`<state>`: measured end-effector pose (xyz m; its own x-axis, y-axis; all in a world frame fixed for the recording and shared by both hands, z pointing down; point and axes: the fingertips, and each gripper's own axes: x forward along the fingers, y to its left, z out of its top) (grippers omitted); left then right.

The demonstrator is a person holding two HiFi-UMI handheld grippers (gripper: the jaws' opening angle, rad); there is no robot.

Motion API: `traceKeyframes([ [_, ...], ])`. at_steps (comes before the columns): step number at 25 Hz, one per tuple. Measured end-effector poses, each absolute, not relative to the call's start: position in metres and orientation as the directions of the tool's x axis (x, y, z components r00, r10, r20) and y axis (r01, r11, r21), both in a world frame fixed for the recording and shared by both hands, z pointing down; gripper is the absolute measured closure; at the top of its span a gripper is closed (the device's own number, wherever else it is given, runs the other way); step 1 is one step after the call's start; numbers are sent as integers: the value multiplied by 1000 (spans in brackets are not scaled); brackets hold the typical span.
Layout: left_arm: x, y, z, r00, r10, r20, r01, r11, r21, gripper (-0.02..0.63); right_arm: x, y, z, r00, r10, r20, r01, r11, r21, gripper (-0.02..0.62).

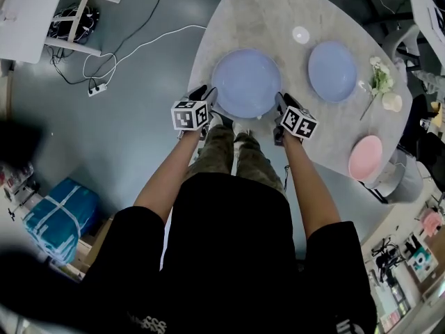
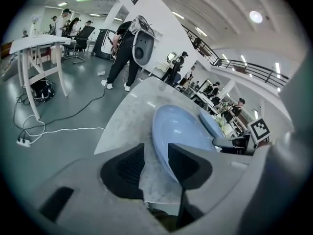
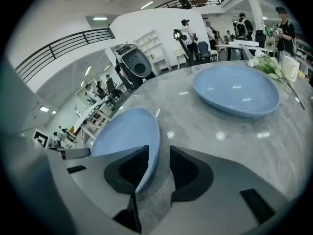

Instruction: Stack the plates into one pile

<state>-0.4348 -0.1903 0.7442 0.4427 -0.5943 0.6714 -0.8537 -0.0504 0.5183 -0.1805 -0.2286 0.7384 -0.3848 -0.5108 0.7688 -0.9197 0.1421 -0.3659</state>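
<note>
Left gripper [image 1: 206,94] and right gripper [image 1: 281,104] are held open. Opposite rims of the near blue plate [image 1: 247,82] are straddled, ungripped.

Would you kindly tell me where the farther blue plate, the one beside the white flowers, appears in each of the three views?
Head view: the farther blue plate lies upper right, to the right of the nearer blue plate.
Left gripper view: only a sliver shows right of centre, behind the nearer plate.
Right gripper view: it shows whole, upper right.
Shared landmark: the nearer blue plate, present in all three.
</note>
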Motion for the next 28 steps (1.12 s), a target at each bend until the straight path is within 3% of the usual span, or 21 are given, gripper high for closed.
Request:
traceKeyframes([
  [8,-420,-200,752,479,-558,678,-845,-83,529,453,-196,-222,753,-406,-478,779,-909,120,-400,492],
  [12,-418,-201,762,482,-523,702,-846,-72,528,462,-195,-218,760,-374,-469,800,-922,95,-375,537],
  [19,-415,-204,766,548,-494,675,-804,-87,589,523,-194,-217,760,-358,-472,806,-924,53,-379,549],
  [28,-426,-193,744,526,-523,671,-813,-76,578,535,-201,-202,740,-338,-508,792,-919,-3,-394,558],
])
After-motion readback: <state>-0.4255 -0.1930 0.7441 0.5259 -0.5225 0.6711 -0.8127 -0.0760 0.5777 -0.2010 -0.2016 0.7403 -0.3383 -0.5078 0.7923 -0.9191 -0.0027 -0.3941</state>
